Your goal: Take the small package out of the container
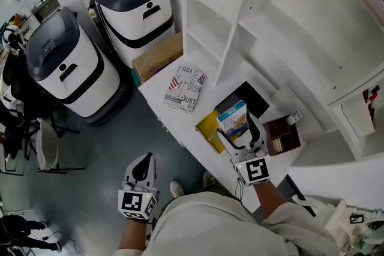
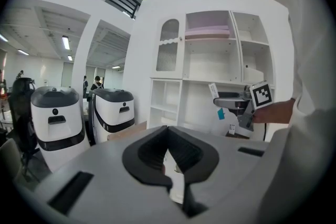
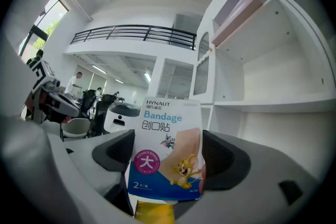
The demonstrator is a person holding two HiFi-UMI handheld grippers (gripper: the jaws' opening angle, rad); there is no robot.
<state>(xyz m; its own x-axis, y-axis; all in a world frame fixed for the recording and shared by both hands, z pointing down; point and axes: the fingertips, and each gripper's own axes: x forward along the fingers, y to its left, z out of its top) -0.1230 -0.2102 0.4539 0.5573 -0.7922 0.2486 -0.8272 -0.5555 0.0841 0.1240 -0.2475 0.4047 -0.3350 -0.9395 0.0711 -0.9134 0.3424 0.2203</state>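
Note:
My right gripper is shut on a small blue-and-white bandage package and holds it upright above the white counter. In the right gripper view the package fills the gap between the jaws of the right gripper. A yellow flat pack lies just under it. Behind the package sits a black container. My left gripper hangs low over the grey floor, left of the counter, shut and empty. Its jaws meet in the left gripper view.
A printed packet lies on the counter's left part. A brown box stands right of my right gripper. White shelving rises behind the counter. Two white-and-black machines and a cardboard box stand on the floor at left.

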